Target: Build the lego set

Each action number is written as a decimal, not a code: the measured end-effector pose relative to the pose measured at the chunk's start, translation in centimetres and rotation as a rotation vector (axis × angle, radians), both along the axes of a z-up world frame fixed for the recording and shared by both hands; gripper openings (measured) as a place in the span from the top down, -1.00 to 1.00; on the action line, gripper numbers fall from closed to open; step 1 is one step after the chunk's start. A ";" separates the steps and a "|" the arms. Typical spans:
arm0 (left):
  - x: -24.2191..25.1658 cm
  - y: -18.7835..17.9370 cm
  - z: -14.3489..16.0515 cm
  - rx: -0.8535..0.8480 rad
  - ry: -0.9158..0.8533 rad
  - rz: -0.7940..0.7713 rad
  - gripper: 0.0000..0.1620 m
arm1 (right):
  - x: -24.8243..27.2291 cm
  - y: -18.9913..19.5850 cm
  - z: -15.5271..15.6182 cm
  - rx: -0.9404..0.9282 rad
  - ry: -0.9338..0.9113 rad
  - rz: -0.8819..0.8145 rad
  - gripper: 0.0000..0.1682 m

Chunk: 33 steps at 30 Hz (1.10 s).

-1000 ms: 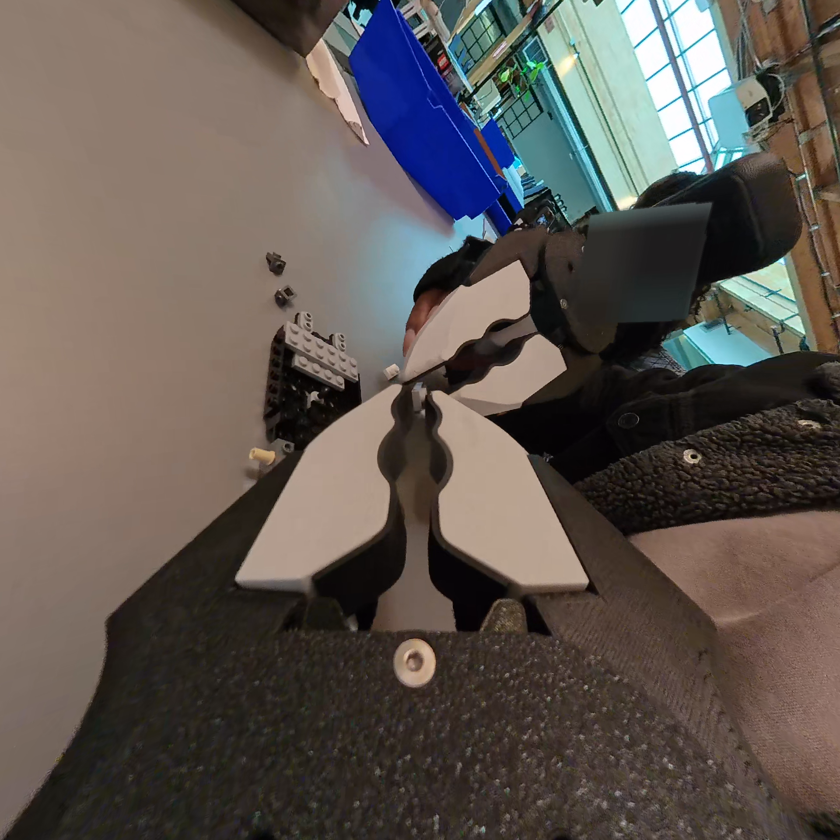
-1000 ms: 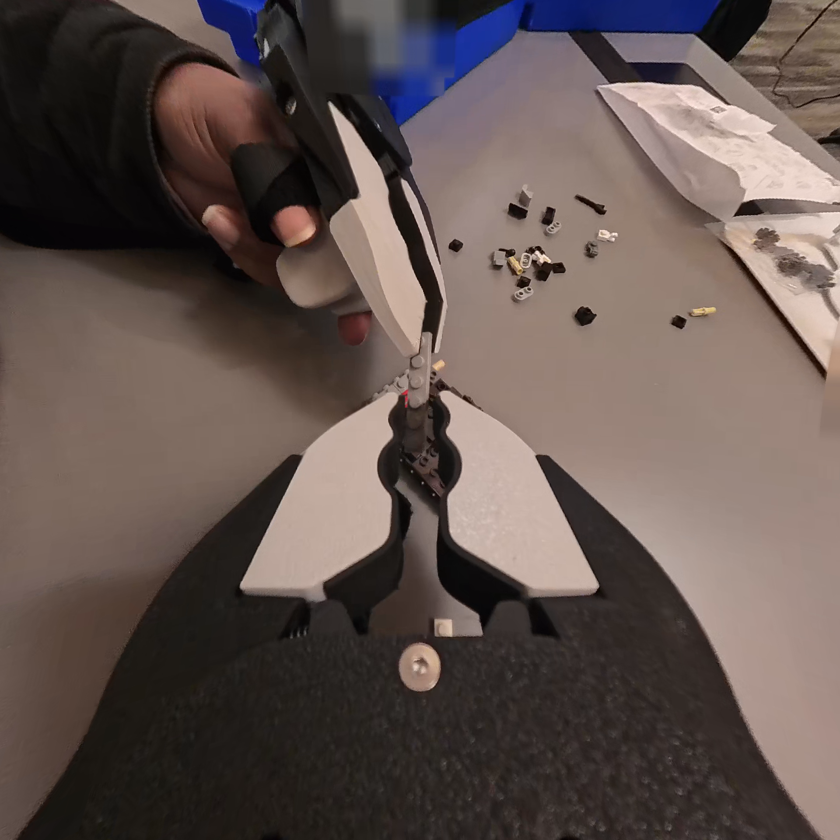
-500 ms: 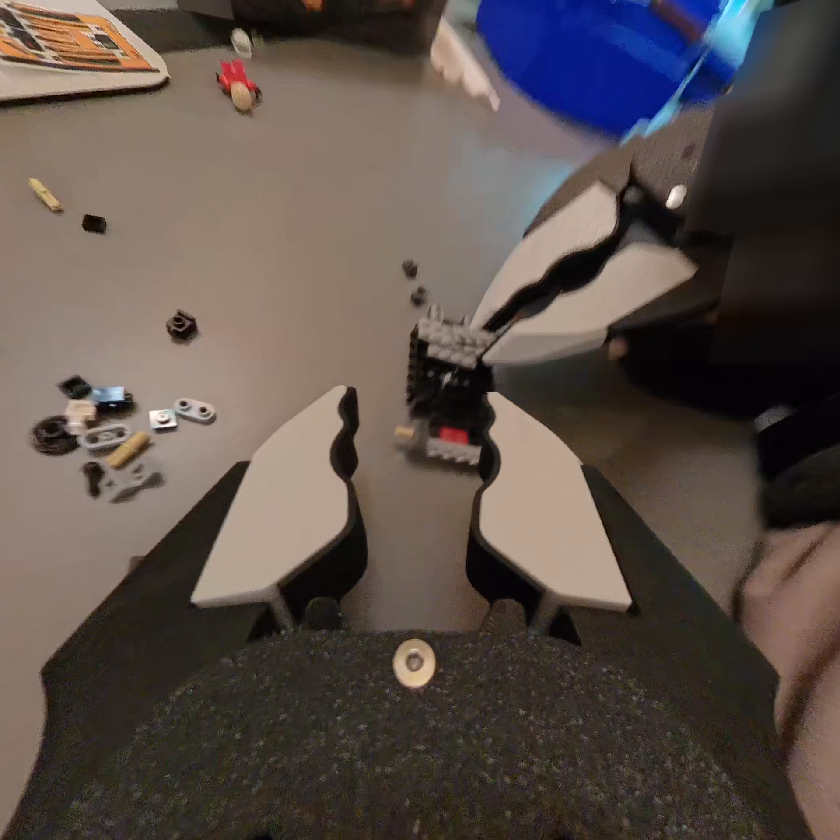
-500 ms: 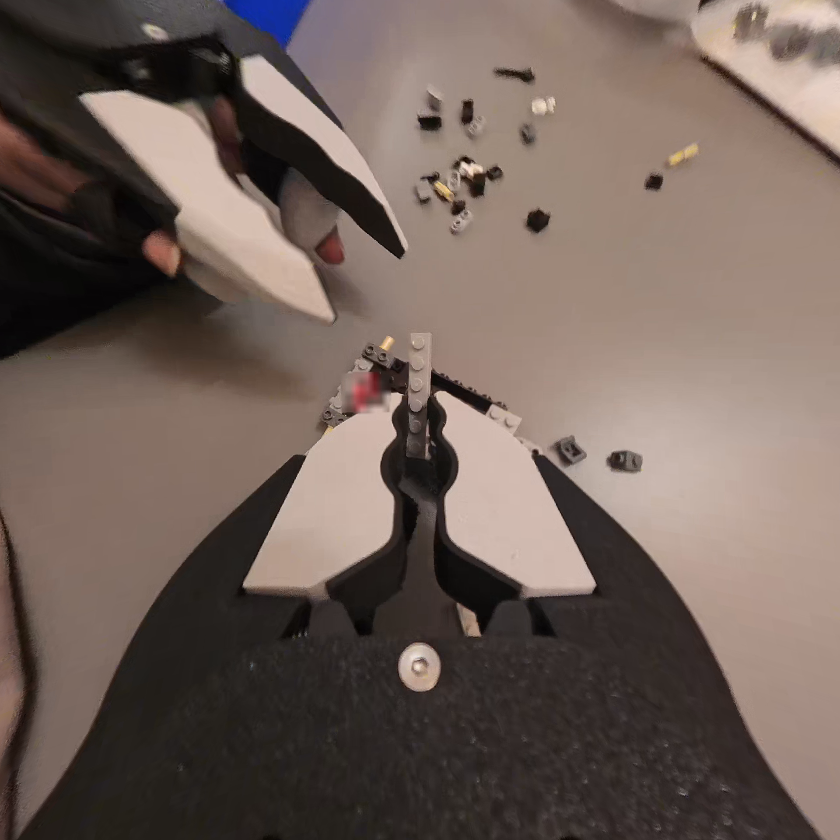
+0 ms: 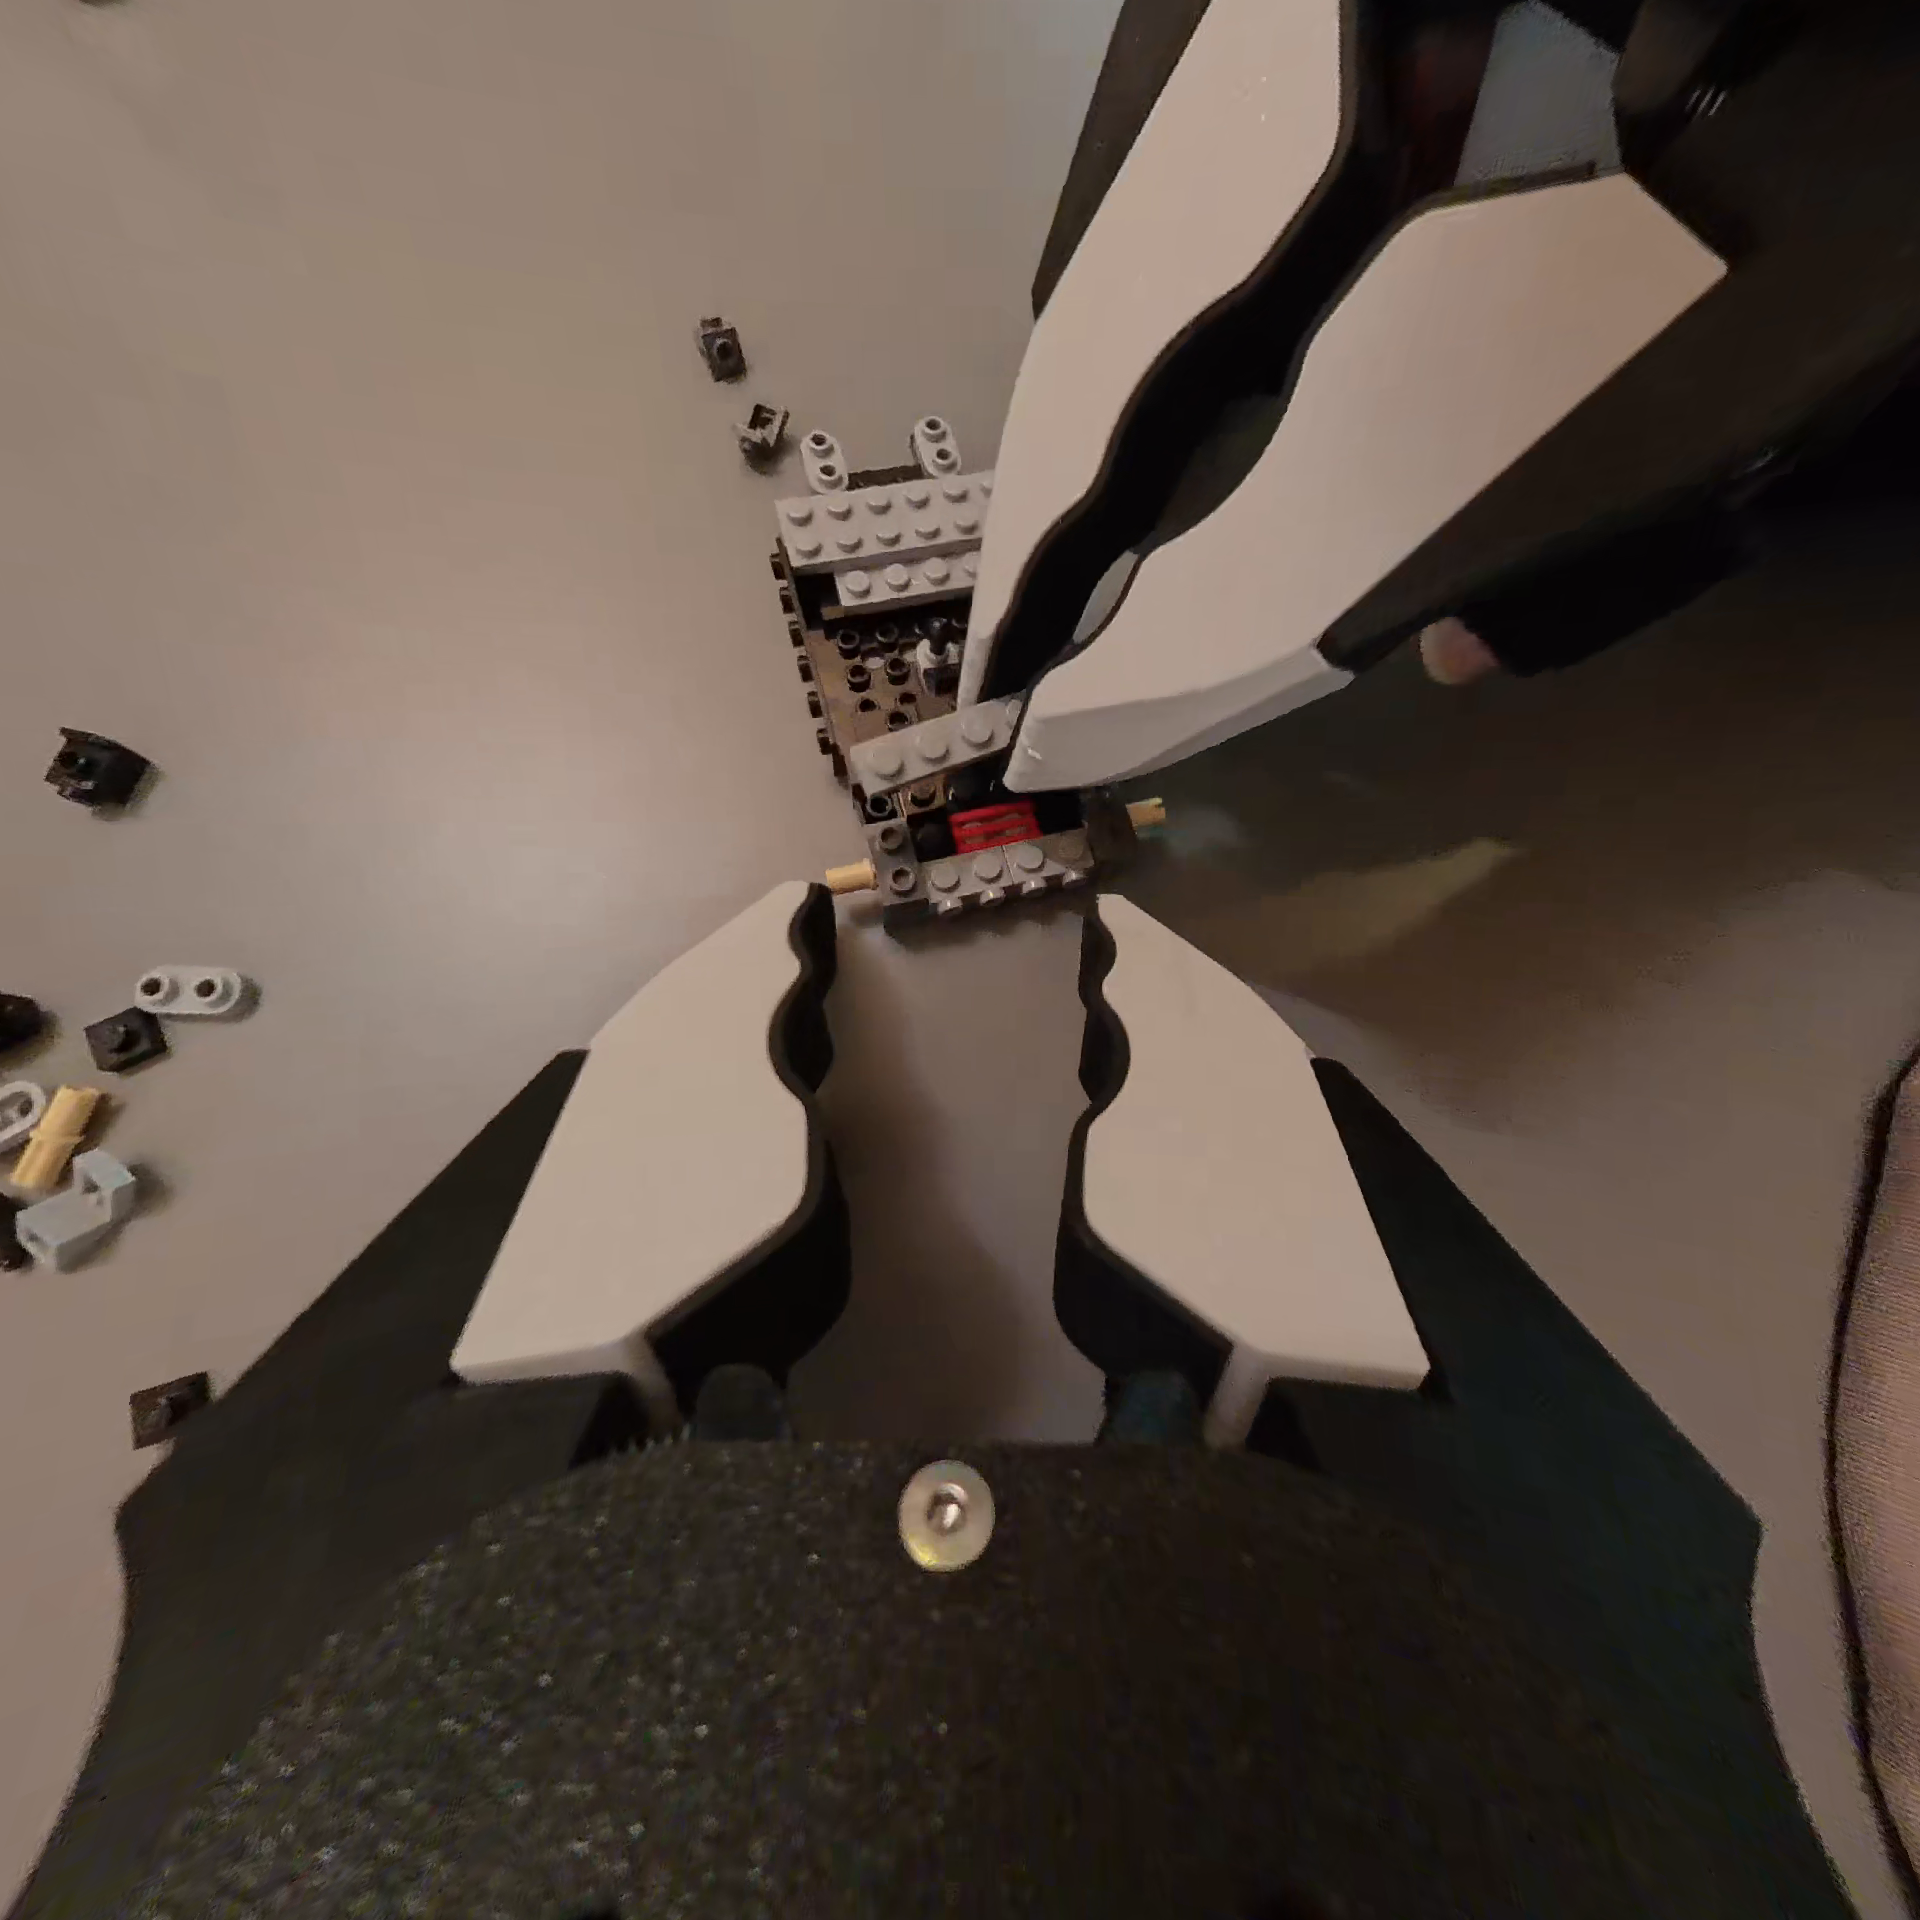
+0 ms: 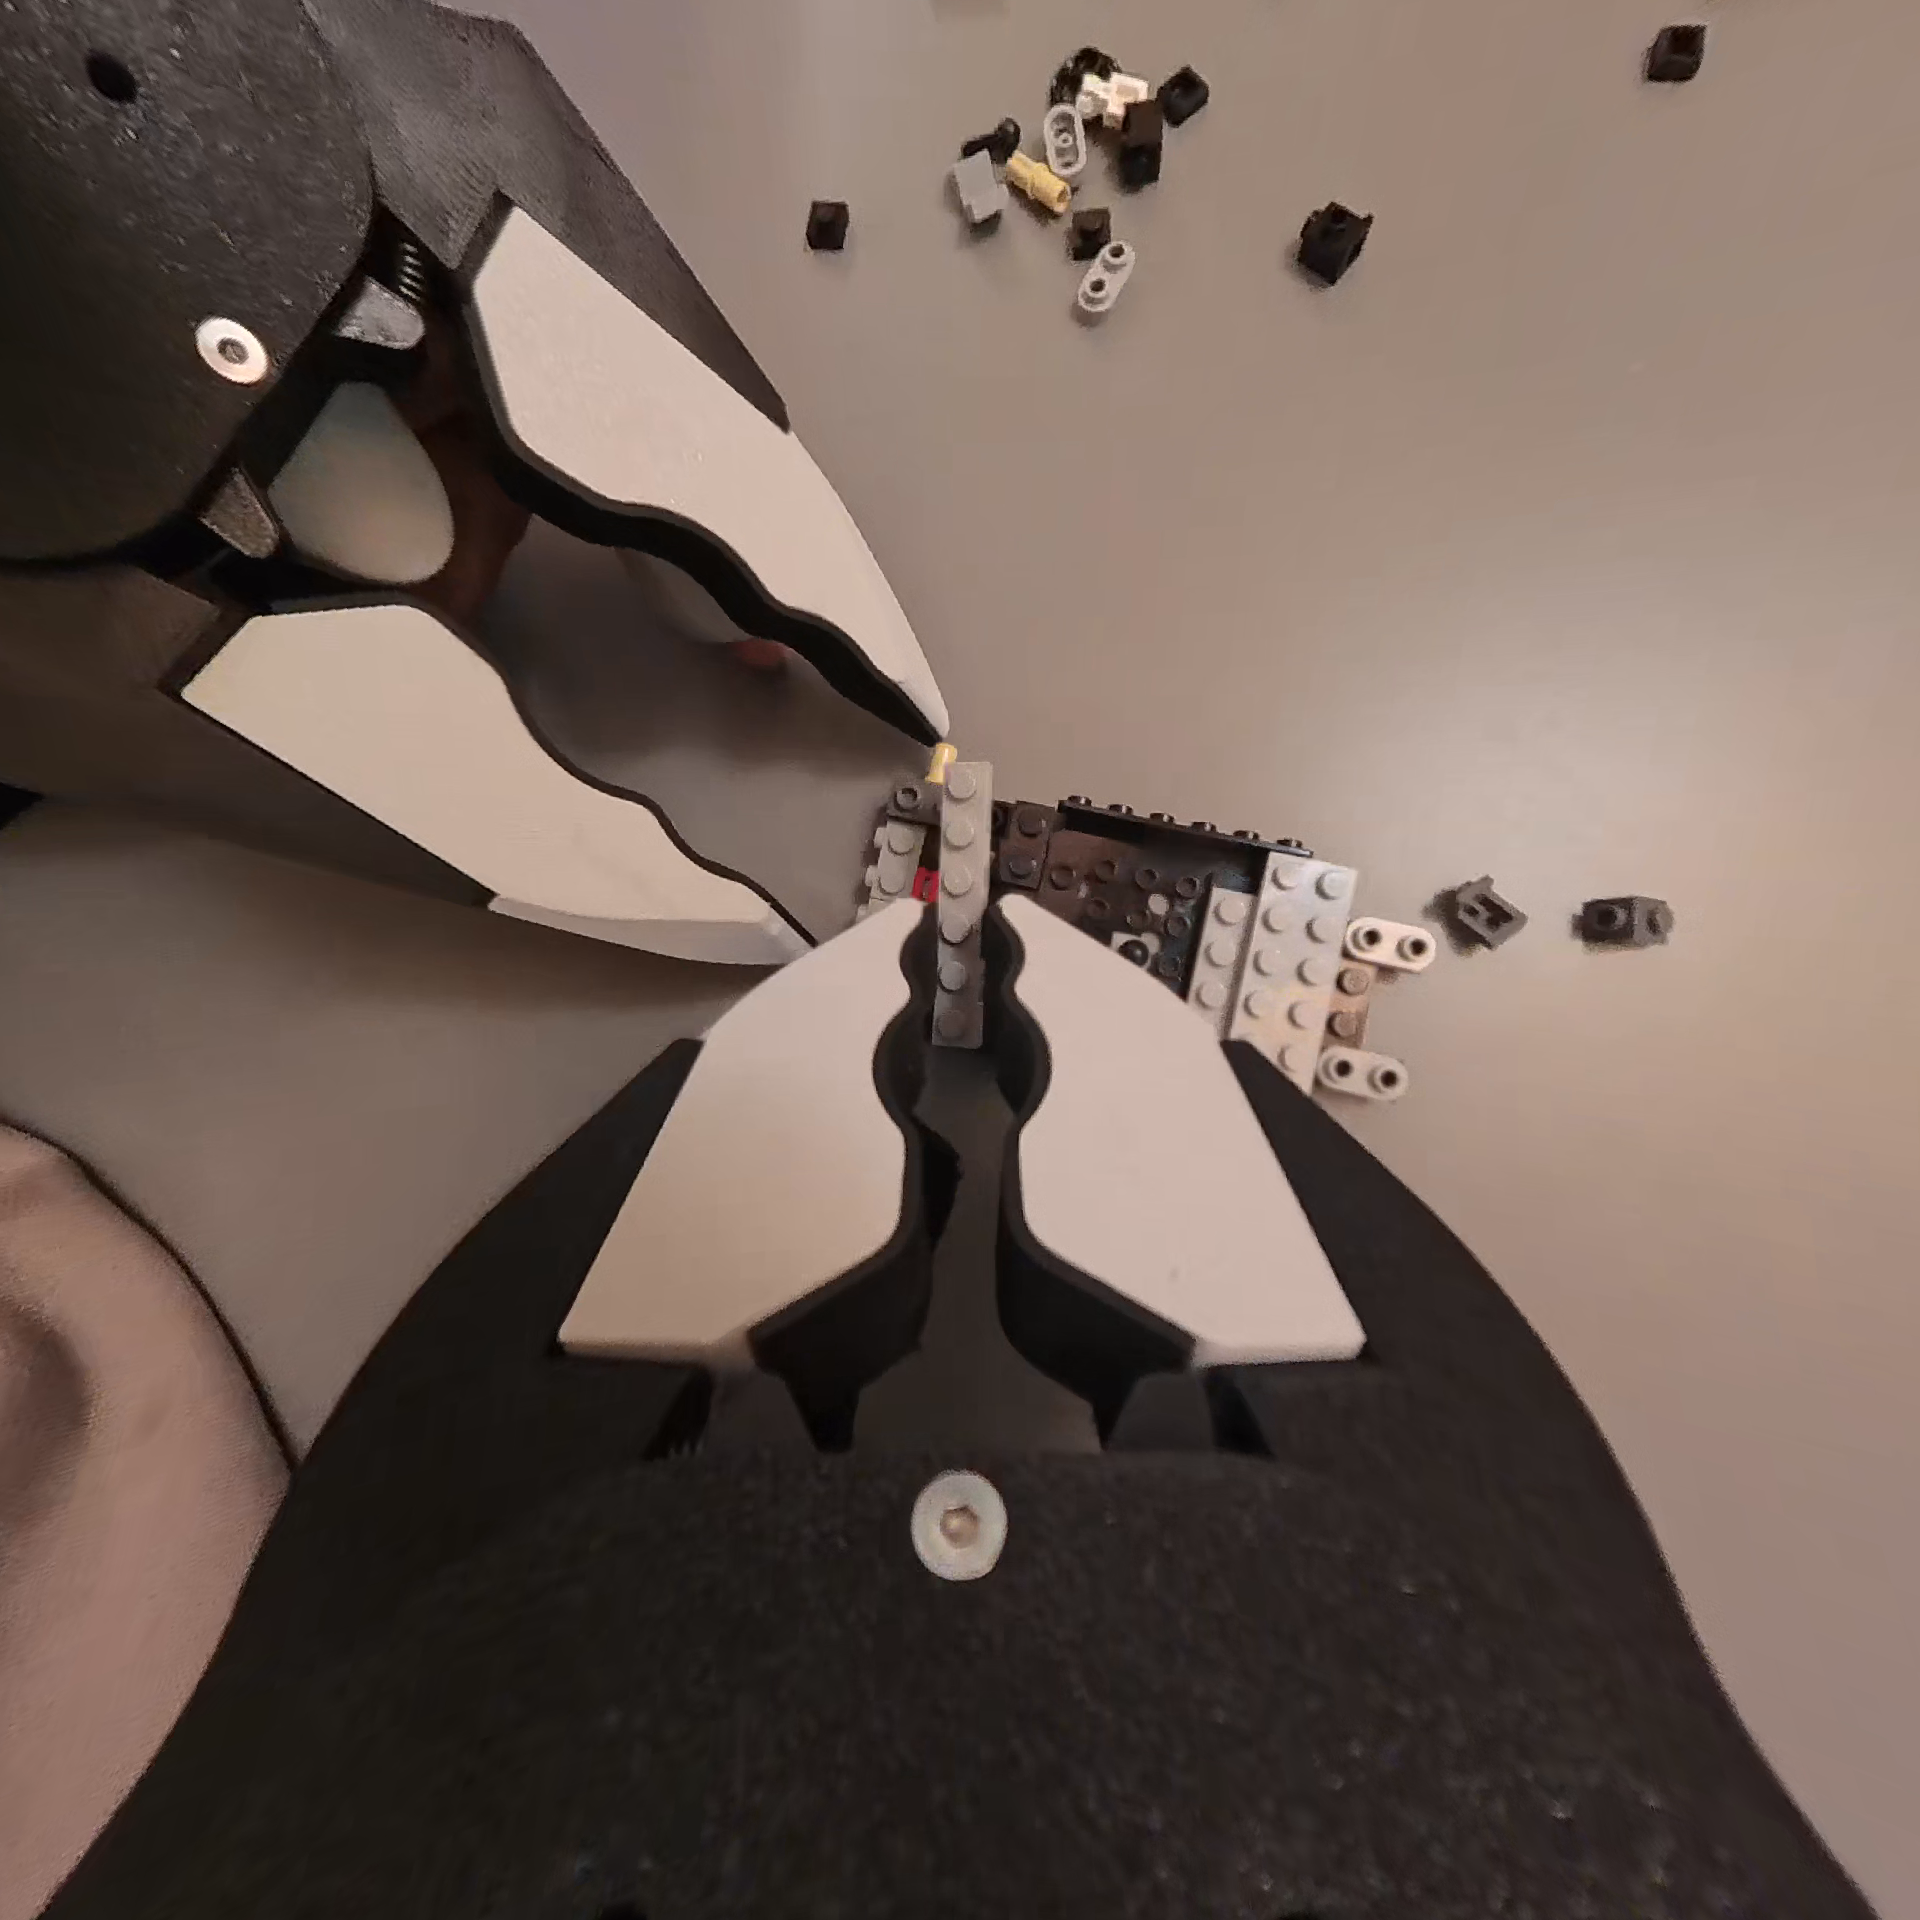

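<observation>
Landmark: lego build, a black base with grey plates at one end and a red piece near the other, lying flat on the grey counter.
Right tongs: pressed together on a narrow grey plate; the plate lies lengthwise between the fingers and sticks out past their tips.
Narrow grey plate: held over the red-piece end of the build, crossing its width; whether it is seated or only touching, cannot tell.
Left tongs: spread wide, gripping nothing, tips just beside the red-piece end of the build, one to either side of it.
Tan pins: one juts from each side of the build at the red-piece end; in the right wrist view the upper fingertip of the left tongs is at one pin.
Two dark clip pieces: on the counter just beyond the grey-plate end of the build, apart from it.
Loose parts pile: small black, grey and tan pieces, well apart from the build, off to the left tongs' side.
Single black piece: on the counter between pile and build, nearer the pile.
</observation>
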<state>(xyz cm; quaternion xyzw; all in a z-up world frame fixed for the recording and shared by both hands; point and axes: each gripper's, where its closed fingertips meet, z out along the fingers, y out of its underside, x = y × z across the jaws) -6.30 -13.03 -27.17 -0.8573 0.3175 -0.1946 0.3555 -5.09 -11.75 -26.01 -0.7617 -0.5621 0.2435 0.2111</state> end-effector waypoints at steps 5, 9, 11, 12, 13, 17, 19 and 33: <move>0.6 -0.3 0.1 -0.011 -0.030 -0.021 0.49 | 0.7 -0.2 -0.2 0.000 -0.053 -0.005 0.92; 0.9 -0.5 0.1 -0.010 -0.034 -0.032 0.50 | 0.8 -0.5 -0.6 -0.018 -0.090 -0.002 0.91; 1.0 -0.5 0.1 -0.010 -0.035 -0.034 0.50 | 0.9 -0.5 -0.6 -0.020 -0.096 -0.005 0.91; 1.0 -0.6 0.2 -0.011 -0.036 -0.037 0.50 | 0.9 -0.5 -0.6 -0.021 -0.099 -0.007 0.91; 1.1 -0.7 0.2 -0.010 -0.036 -0.040 0.50 | 0.9 -0.5 -0.7 -0.026 -0.102 -0.009 0.91; 1.3 -0.7 0.3 -0.008 -0.040 -0.045 0.50 | 1.1 -0.7 -0.9 -0.038 -0.116 -0.003 0.87; 1.3 -0.7 0.3 -0.006 -0.039 -0.045 0.50 | 1.2 -0.6 -0.9 -0.036 -0.118 -0.005 0.87; 1.1 0.0 1.0 0.057 -0.060 -0.036 0.54 | 3.7 -0.5 0.6 0.083 -0.011 0.113 0.82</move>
